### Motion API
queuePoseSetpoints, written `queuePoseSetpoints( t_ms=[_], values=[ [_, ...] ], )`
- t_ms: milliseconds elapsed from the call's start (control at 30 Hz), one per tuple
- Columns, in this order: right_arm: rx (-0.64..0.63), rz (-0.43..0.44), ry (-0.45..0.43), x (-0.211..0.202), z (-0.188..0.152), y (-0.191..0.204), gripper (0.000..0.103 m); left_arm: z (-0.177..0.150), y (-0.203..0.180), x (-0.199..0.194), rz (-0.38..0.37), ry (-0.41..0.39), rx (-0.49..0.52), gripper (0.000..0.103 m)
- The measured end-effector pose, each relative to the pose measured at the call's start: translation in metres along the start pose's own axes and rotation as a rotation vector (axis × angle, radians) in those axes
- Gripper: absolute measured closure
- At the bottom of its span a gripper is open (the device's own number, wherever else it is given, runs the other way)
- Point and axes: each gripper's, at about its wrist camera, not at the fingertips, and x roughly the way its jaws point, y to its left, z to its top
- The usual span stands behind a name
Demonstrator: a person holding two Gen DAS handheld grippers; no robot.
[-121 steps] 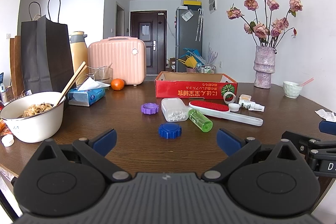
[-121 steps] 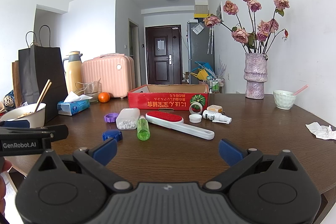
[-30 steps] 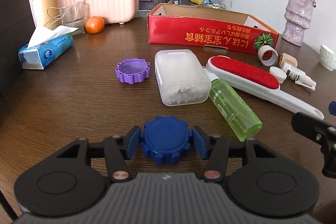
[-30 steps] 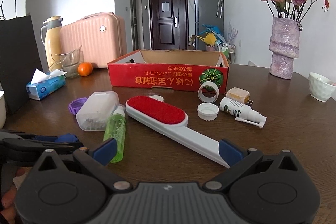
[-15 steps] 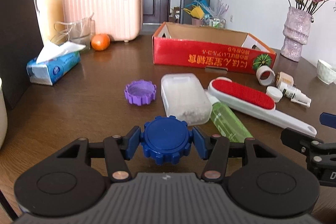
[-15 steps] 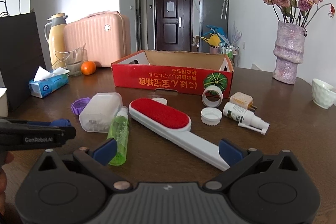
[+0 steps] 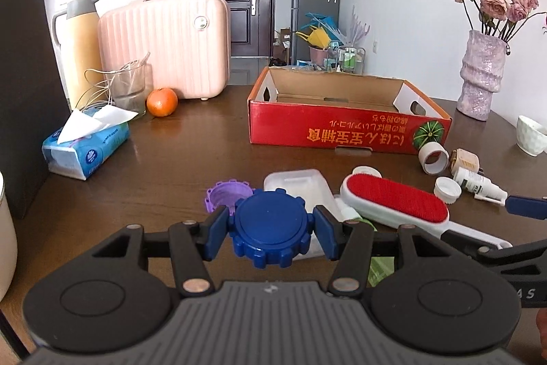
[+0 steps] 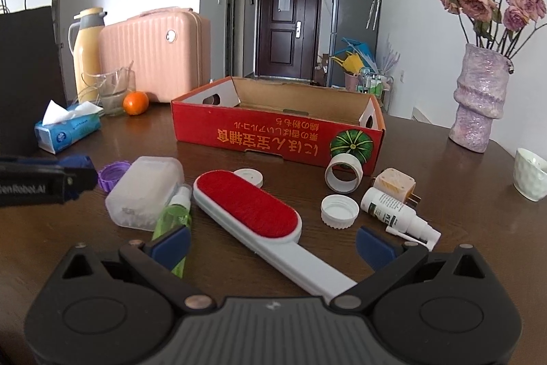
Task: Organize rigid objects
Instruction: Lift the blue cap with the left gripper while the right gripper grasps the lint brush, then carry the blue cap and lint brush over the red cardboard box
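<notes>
A notched blue cap [image 7: 271, 228] sits flat, pinched between two fingers [image 7: 216, 236], above the table.

Left gripper [image 7: 271, 233]: black plastic linkage arms, blue pads on the fingers [image 7: 216, 235].
Base: grey ribbed housing, small pale emblem at top centre, two black round discs either side.
Fasteners: silver pivot pins on the arms.
Right gripper [image 8: 271, 243]: same build; black arms, blue pads, grey ribbed base.
Marking: white lettering on the left unit's black side bar, partly cut off, seen from the right wrist.
</notes>
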Motion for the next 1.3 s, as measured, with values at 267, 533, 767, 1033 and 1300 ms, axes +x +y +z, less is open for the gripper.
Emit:
queuePoseSetpoints(
  t_ms=[267,533,767,1033,1300],
  values=[
    [-0.043,0.010,0.074,0.031,0.009,0.002,0.001,0.014,0.001,0.020,-0.001,0.004,0.009,0.048],
    [-0.034,0.022,0.129,0.069,0.022,0.001,0.001,0.019,0.008,0.040,0.004,0.012,-0.007,0.048],
    [0.025,0.066,0.187,0.093,0.023,-0.006,0.001,0.019,0.018,0.054,0.012,0.038,-0.031,0.048],
    [0.007,0.087,0.202,0.102,0.019,0.000,0.013,0.018,0.018,0.053,0.012,0.033,-0.031,0.048],
    [-0.038,0.097,0.168,0.088,0.018,0.010,0.048,0.016,0.018,0.050,0.030,0.018,-0.035,0.048]
  ],
)
